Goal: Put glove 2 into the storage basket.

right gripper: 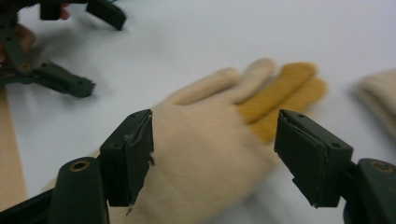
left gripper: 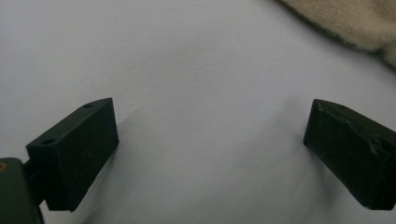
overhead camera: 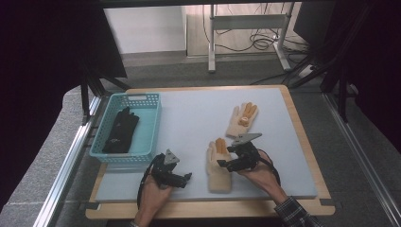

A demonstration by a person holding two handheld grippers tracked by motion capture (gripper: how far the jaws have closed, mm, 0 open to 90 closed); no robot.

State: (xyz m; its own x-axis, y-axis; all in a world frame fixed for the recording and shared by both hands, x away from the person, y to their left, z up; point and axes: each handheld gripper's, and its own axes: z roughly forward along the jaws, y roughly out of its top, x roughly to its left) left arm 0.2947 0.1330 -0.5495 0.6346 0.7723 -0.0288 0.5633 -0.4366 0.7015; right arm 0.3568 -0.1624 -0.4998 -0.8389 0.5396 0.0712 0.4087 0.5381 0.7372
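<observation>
Right now both of my claws sit low over the pale grey mat [overhead camera: 198,118], which covers a wooden board [overhead camera: 302,142] whose light edge frames it on all sides. Taking the near cream glove [overhead camera: 218,165] as my landmark: it lies flat on the mat, cuff toward me, its orange-tipped fingers pointing away.

My right gripper [overhead camera: 226,156] hangs just over that glove's right side, jaws wide apart; in the right gripper view the glove's [right gripper: 205,154] palm lies between the jaws, and neither pad presses on it. My left gripper [overhead camera: 188,177] rests to the left of the glove, near its cuff, jaws also spread wide with bare mat [left gripper: 196,93] between them; a corner of the glove's knit [left gripper: 355,23] shows at the top right of the left gripper view.

Beyond the landmark glove and a little to the right lies a second cream glove [overhead camera: 242,120], apart from the first, fingers also pointing away. Farther left, at the mat's edge, stands a teal basket [overhead camera: 153,120] with a black glove [overhead camera: 120,130] lying inside.

Past the board the floor is grey carpet [overhead camera: 189,73], with the white legs of a desk [overhead camera: 248,28] and loose cables [overhead camera: 260,42] beyond. Dark curtains [overhead camera: 42,71] close both sides.
</observation>
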